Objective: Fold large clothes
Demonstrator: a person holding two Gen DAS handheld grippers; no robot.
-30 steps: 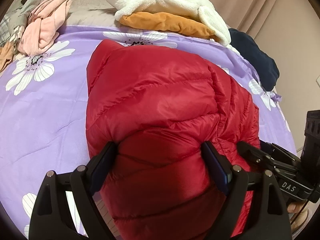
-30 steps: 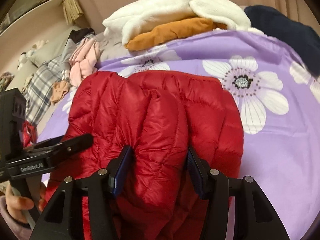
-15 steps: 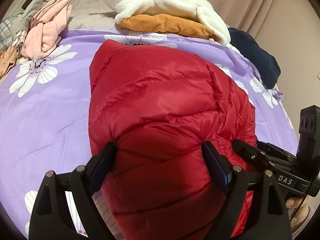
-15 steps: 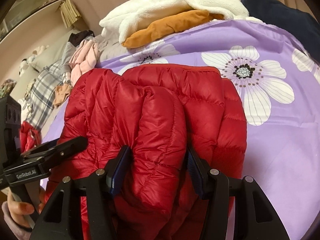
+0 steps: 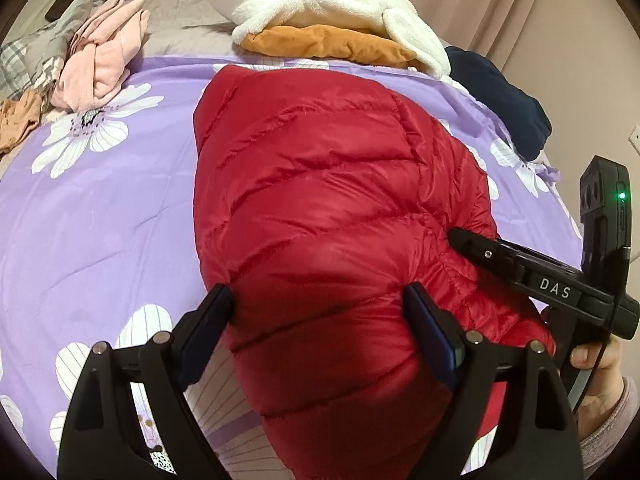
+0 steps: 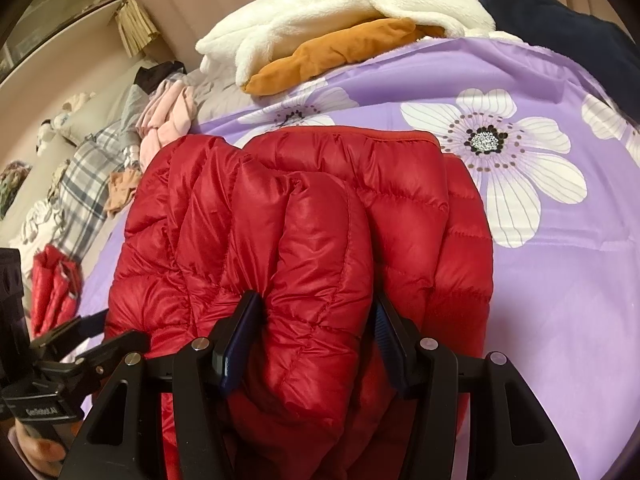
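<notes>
A red puffer jacket (image 5: 320, 184) lies folded over on the purple flowered bedspread (image 5: 80, 220). It also shows in the right wrist view (image 6: 320, 200). My left gripper (image 5: 320, 320) is shut on the jacket's near fold, with thick padding bulging between its jaws. My right gripper (image 6: 312, 328) is shut on another bunched fold of the jacket beside it. Each gripper shows in the other's view, the right one at the right (image 5: 520, 268), the left one at the lower left (image 6: 80, 356).
A white fleece (image 5: 320, 0) lies over an orange garment (image 5: 328, 42) at the far side. A navy garment (image 5: 500, 96) is at the far right, pink clothes (image 5: 100, 68) and plaid cloth (image 6: 84, 184) at the far left. Another red item (image 6: 52, 280) lies left.
Both grippers have carried the jacket's near fold forward and slightly upward over its far part. The jacket now looks more bunched and compact. Both grips are unchanged.
</notes>
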